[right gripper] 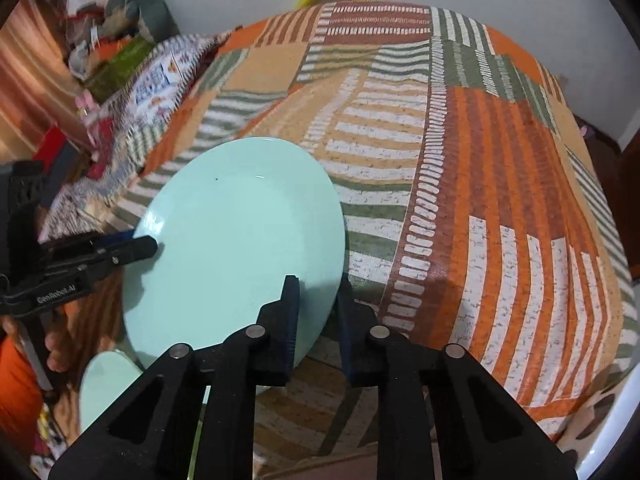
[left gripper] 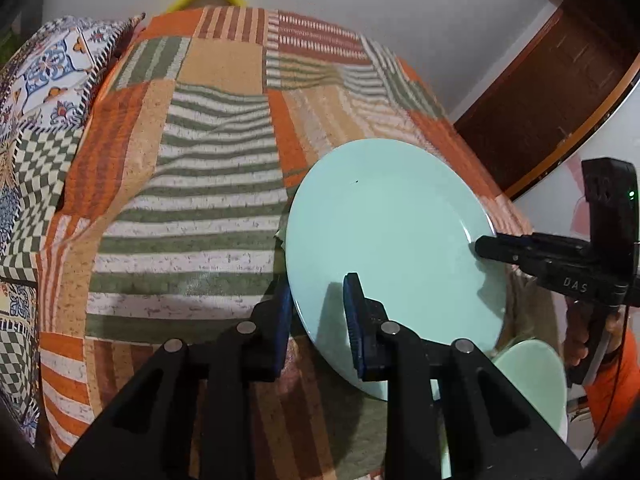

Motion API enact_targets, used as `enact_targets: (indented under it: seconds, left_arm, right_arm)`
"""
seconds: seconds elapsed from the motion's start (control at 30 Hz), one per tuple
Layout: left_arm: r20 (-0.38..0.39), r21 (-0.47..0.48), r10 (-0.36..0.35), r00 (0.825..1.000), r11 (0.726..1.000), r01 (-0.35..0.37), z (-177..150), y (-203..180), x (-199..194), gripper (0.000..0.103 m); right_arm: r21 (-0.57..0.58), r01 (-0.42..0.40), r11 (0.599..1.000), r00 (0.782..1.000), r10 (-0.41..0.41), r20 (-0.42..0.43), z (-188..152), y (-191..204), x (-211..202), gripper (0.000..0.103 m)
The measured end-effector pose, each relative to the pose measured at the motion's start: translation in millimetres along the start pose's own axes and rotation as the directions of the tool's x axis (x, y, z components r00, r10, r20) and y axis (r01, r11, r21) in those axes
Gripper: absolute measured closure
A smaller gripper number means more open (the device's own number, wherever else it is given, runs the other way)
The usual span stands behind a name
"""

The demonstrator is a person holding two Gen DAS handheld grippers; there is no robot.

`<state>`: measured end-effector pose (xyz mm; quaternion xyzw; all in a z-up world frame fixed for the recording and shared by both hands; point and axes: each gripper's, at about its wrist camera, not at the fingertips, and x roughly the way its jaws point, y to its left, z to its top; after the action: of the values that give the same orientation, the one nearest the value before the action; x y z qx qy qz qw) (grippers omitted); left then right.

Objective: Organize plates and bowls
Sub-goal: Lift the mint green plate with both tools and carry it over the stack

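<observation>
Both my grippers pinch the plate (left gripper: 384,240) by opposite rims—left gripper (left gripper: 320,320), right gripper (right gripper: 318,320)—above the bed (right gripper: 460,160). If either thin hold slips, it could tilt and drop onto the dish (right gripper: 108,384) below.

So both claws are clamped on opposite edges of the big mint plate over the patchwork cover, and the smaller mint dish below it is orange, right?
Not quite: the smaller dish is mint green too, as the right wrist view shows. Otherwise yes: the left claw and right claw grip opposite edges of the big plate over the patchwork cover.
</observation>
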<state>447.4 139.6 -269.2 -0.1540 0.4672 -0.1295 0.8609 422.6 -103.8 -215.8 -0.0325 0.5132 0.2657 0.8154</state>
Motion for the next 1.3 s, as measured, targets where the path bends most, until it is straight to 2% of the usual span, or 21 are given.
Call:
enact_targets:
  seconds: [0.4,0.7,1.03,1.3]
  left_arm:
    - [0.158,0.035,0.031,0.987,0.999,-0.037,16.6,-24.6,-68.2,0.082]
    - [0.211,0.063,0.073,0.975,0.994,-0.088,13.0,-48.0,-106.2,0.082]
    - [0.247,0.12,0.066,0.967,0.988,-0.099,-16.6,-87.6,-152.0,0.082]
    - [0.249,0.147,0.038,0.968,0.986,-0.076,-57.3,-125.5,-185.4,0.082]
  right_arm:
    - [-0.009,-0.026,1.0,0.991,0.027,0.134,5.6,18.2,-45.5,0.09]
    - [-0.014,-0.064,0.998,0.975,0.066,0.212,5.7,28.6,-86.7,0.09]
    - [-0.004,-0.077,0.997,0.964,0.075,0.253,-19.0,33.3,-125.5,0.09]
    - [0.006,-0.079,0.997,0.96,0.075,0.27,-61.1,34.6,-159.7,0.09]
